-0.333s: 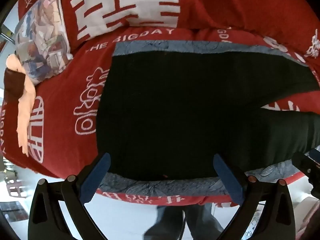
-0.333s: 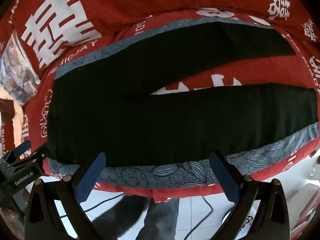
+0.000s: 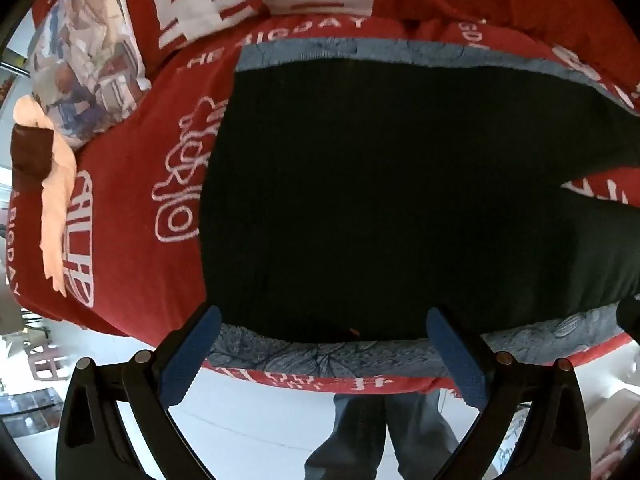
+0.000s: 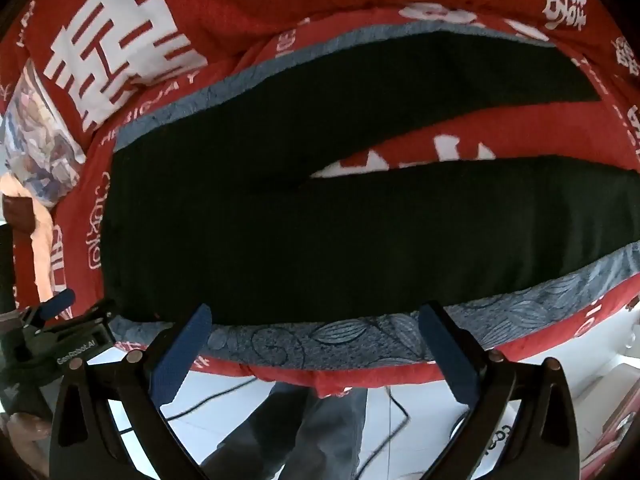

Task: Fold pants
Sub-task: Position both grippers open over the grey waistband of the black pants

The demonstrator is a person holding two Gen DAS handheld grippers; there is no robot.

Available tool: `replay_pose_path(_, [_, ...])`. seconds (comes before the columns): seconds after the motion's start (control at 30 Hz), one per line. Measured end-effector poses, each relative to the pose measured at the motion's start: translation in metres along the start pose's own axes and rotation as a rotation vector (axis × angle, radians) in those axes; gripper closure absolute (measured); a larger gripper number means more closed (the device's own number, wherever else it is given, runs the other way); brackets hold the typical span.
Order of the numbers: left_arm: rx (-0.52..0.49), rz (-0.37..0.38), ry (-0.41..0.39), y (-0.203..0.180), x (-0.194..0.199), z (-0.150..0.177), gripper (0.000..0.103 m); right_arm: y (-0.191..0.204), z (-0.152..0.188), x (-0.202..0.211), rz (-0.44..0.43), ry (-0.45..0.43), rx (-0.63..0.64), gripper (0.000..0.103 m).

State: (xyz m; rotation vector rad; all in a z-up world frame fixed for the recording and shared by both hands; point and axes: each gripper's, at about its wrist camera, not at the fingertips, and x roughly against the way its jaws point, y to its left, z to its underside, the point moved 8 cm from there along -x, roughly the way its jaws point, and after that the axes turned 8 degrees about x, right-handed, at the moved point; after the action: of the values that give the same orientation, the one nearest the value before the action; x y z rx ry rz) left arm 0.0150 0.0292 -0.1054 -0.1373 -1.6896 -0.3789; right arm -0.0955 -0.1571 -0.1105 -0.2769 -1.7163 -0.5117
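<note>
Black pants [image 3: 380, 200] lie flat on a red bed, waistband to the left and both legs running right with a red gap between them [image 4: 420, 156]. They rest on a grey leaf-patterned cloth [image 4: 360, 340] whose strip shows along the near edge. My left gripper [image 3: 324, 344] hovers open over the waist end's near edge, nothing between its blue pads. Over the near leg [image 4: 360, 240], my right gripper [image 4: 316, 340] is open and empty too. The left gripper also shows at the left edge of the right wrist view [image 4: 60, 320].
The red bedspread [image 3: 128, 200] carries white lettering. A patterned pillow [image 3: 84, 72] and a peach-and-brown garment [image 3: 52, 200] lie at the bed's left end. The person's dark trousers [image 4: 312, 432] stand by the bed edge on white floor, with a black cable [image 4: 208, 400] there.
Both views have shifted only slightly; the person's legs below the bed edge have moved a little. The pants lie as before.
</note>
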Motion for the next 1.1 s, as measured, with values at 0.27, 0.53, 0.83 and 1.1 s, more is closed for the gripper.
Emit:
replay_pose_path(0.27, [0.014,0.044,0.074,0.003,-0.019,0.014,0.000,-0.004,0.004,-0.005,0.087,0.057,0.028,0.000])
replay_pose_path(0.53, [0.047,0.070,0.099,0.008,-0.025,0.014,0.000,0.003,0.012,-0.012,0.128,0.078,0.049,0.000])
replay_pose_path(0.83, [0.017,0.074,0.092,0.006,-0.021,0.015,0.000,-0.004,0.023,-0.019,0.173,0.116,0.034,0.000])
replay_pose_path(1.1, [0.009,0.051,0.099,0.005,-0.025,0.024,0.000,-0.011,0.025,-0.024,0.191,0.144,0.044,0.000])
